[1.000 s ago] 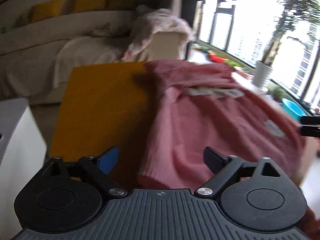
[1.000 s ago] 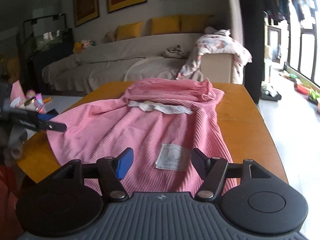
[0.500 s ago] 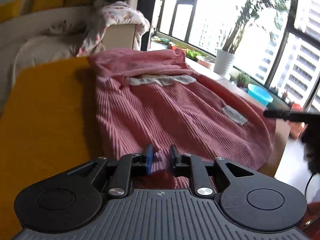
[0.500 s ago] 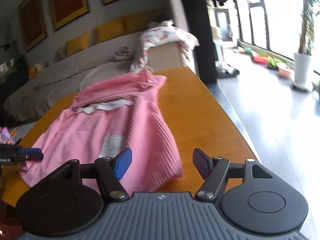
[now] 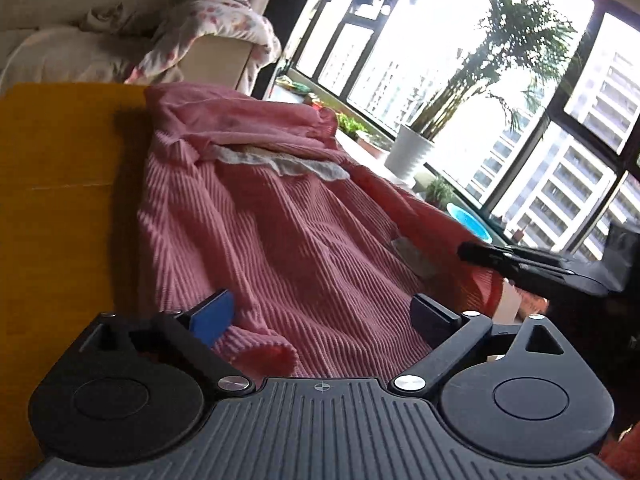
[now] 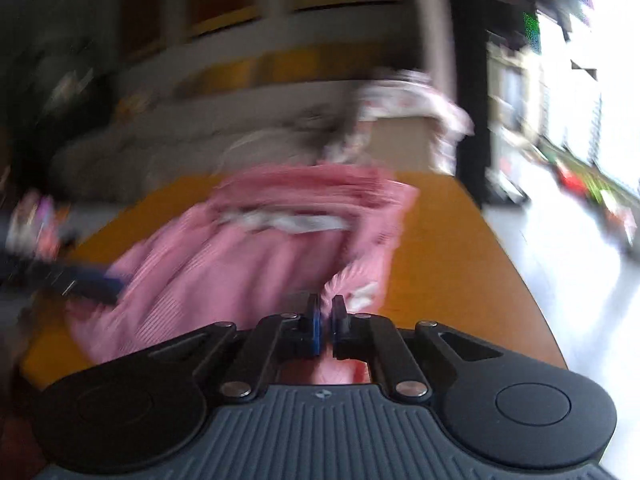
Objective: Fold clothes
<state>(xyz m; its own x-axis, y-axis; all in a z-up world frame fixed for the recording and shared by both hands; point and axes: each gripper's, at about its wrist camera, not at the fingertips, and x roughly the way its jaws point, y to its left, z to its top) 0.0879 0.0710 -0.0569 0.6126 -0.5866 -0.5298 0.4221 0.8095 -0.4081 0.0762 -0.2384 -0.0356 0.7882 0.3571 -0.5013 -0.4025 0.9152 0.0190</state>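
A pink ribbed garment (image 5: 280, 232) with a white lace collar lies spread on the orange table (image 5: 60, 200). My left gripper (image 5: 322, 314) hovers open over the garment's near hem, with the cloth between its fingers but not pinched. At the garment's right edge, the right gripper (image 5: 472, 252) shows as a dark bar. The right wrist view is motion-blurred. There my right gripper (image 6: 326, 314) is shut on a bunched fold of the pink garment (image 6: 240, 264), lifting its hem. The left gripper (image 6: 96, 284) is a dark blur at the left.
Behind the table stands a pale sofa (image 5: 80, 52) with a floral blanket (image 5: 224, 28) over its arm. A white pot with a plant (image 5: 412, 148) and a blue basin (image 5: 468, 224) stand by the windows on the right. The table edge (image 6: 520, 280) drops to grey floor.
My left gripper, shut on the hem half a second ago, has opened. My right gripper has swung back toward the garment and shut on its near hem.
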